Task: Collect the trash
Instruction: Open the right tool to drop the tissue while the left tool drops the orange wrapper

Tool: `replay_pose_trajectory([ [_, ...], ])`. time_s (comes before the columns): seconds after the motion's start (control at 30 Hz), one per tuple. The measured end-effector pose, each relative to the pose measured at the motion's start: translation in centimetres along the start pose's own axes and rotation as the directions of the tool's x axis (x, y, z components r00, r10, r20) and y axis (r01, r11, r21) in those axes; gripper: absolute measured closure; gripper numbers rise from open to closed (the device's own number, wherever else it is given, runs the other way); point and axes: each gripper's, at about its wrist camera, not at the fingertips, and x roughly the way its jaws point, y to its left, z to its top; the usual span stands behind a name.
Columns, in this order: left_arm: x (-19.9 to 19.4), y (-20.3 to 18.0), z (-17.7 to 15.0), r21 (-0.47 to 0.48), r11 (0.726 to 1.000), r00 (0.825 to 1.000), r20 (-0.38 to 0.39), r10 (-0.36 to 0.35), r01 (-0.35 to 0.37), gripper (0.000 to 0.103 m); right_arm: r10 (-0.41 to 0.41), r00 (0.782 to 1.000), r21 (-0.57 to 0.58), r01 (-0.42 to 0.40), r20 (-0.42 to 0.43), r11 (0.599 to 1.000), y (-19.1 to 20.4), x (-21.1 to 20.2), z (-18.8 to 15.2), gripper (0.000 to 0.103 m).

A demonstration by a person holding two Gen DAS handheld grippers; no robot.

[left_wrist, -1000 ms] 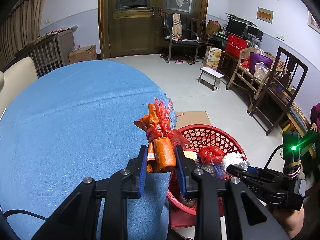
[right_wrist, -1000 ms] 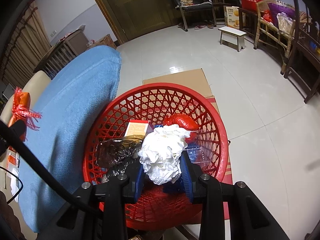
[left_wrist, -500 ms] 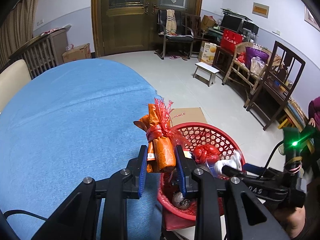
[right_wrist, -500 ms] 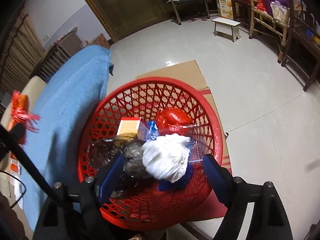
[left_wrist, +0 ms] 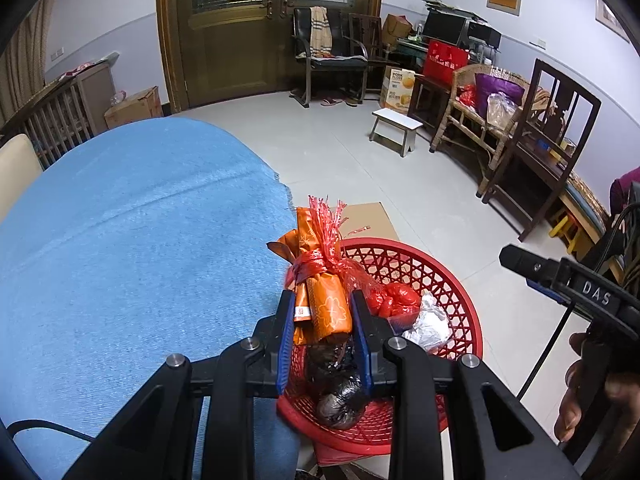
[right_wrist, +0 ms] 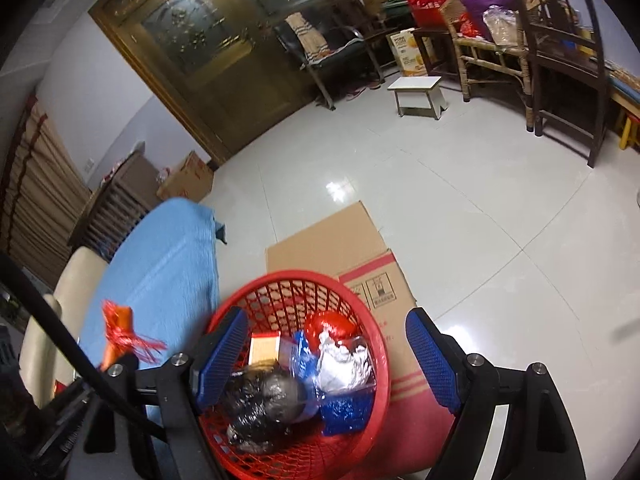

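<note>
A second earlier your right hand-held gripper point(right_wrist: 326, 364) was clamped on the crumpled white paper wad point(right_wrist: 342, 366) just above the red basket point(right_wrist: 376, 408). By this moment its jaws stood wide apart with nothing between the pads, and the wad lay inside the basket among a black plastic bundle point(right_wrist: 264, 404), a red crumpled bag point(right_wrist: 330, 326), a small carton point(right_wrist: 264, 348) and a blue wrapper point(right_wrist: 346, 410). That piece of trash was delivered, so your right hand was free for the next item. You had also lifted and rolled that hand away: the basket had slid to the lower left of its view, and more floor and the flattened cardboard point(right_wrist: 340, 244) showed ahead.

Your left hand-held gripper point(left_wrist: 322, 320) was unchanged in grip, pinched tight on the orange wrapped packet point(left_wrist: 326, 308) tied with red fringed ribbon. Over that second you had carried it sideways off the blue tabletop point(left_wrist: 132, 248), so the packet now hung over the near rim of the basket point(left_wrist: 466, 304) rather than over the cloth. Judging by that, the drop was close; a little more travel toward the middle would likely have kept it from catching the rim.

Both tools pointed steeply down and forward. Your right hand point(left_wrist: 592, 392) showed at the edge of the left view, wrapped round its handle, well to the side of the basket.
</note>
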Motion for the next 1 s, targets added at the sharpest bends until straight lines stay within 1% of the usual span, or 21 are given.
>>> replay_pose_trajectory([
  [0.23,0.8,-0.6,0.1,0.016,1.000,1.000,-0.017,-0.008,0.009,0.075,0.010,1.000,0.010,-0.010,0.011,1.000,0.1,-0.1,0.0,0.019],
  [0.5,1.4,-1.4,-0.1,0.033,0.999,0.999,-0.030,-0.022,0.023,0.075,0.000,0.999,0.044,-0.002,0.051,0.999,-1.3,-1.1,0.8,0.019],
  [0.67,2.8,-2.1,0.0,0.051,0.998,0.997,-0.068,-0.035,0.038,0.073,-0.001,0.997,0.056,-0.004,0.082,0.998,-1.6,-1.9,1.5,0.019],
  [0.73,3.5,-2.5,0.1,0.058,0.997,0.995,-0.088,-0.053,0.058,0.069,-0.002,0.997,0.059,-0.003,0.076,0.998,-1.7,-1.8,1.5,0.019],
  [0.77,3.8,-2.7,0.1,0.066,0.997,0.995,-0.092,-0.042,0.049,0.067,-0.004,0.997,0.061,0.000,0.074,0.998,-1.8,-1.8,1.5,0.019],
  [0.8,4.0,-2.8,0.2,0.074,0.996,0.995,-0.096,-0.034,0.041,0.061,-0.005,0.997,0.062,0.001,0.074,0.998,-1.8,-1.8,1.5,0.019],
  [0.83,4.1,-2.9,0.2,0.077,0.996,0.994,-0.101,-0.033,0.041,0.049,-0.006,0.997,0.061,0.002,0.073,0.998,-1.7,-1.8,1.5,0.019],
  [0.9,3.9,-2.8,0.2,0.071,0.996,0.995,-0.091,-0.048,0.055,0.041,-0.009,0.997,0.055,0.005,0.070,0.998,-1.6,-1.8,1.5,0.019],
  [1.0,3.3,-2.4,0.4,0.062,0.996,0.996,-0.071,-0.056,0.061,0.040,-0.016,0.998,0.046,0.013,0.063,0.999,-1.4,-1.7,1.5,0.019],
])
